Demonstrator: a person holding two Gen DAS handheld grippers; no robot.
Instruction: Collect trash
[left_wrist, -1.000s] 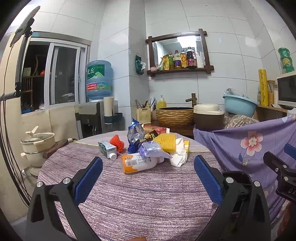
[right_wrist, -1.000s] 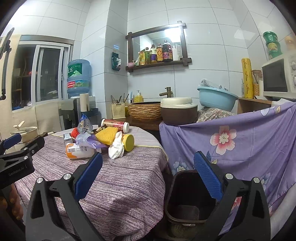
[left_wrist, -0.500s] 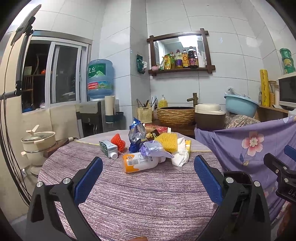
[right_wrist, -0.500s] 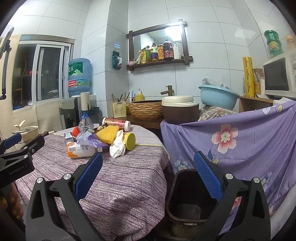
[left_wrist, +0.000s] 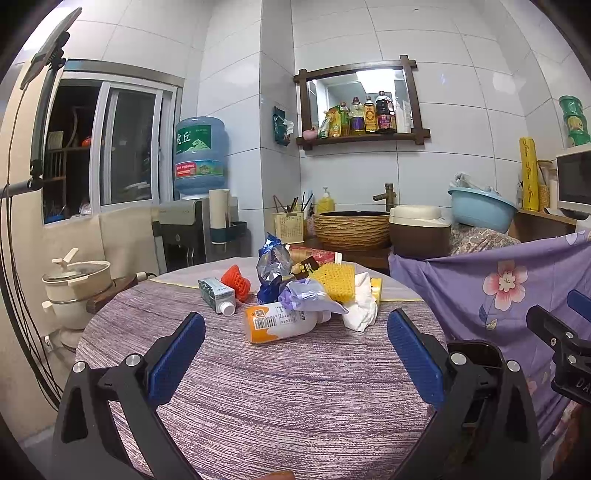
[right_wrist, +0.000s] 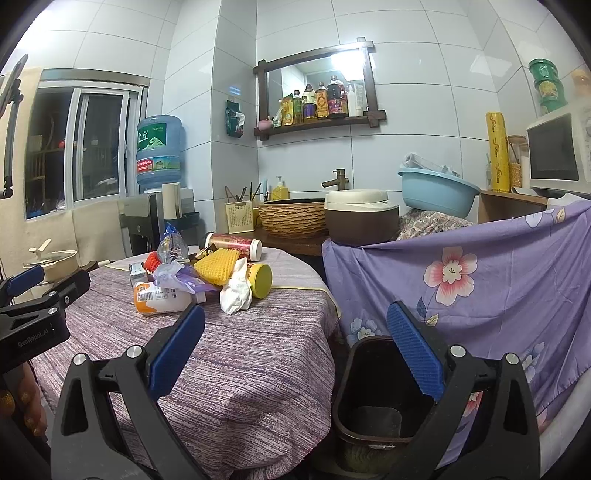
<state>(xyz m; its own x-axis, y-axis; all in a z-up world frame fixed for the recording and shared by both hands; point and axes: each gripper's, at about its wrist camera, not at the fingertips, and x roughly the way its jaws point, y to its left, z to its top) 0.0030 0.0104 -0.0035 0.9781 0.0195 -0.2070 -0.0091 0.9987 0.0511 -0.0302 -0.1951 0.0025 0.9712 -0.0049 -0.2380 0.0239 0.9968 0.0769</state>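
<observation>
- Both views have crept slightly nearer the trash pile over the last second; nothing on the table (left_wrist: 280, 384) has shifted.
- Left gripper (left_wrist: 295, 347): fingers spread wide, empty, aimed at the white bottle (left_wrist: 280, 320) lying on its side.
- Right gripper (right_wrist: 295, 343): fingers spread, empty, above the dark bin (right_wrist: 373, 402) beside the table.
- Crumpled tissue (left_wrist: 360, 308), yellow foam net (left_wrist: 334, 281), carton (left_wrist: 217, 293) lie clustered at the table's far side.
</observation>
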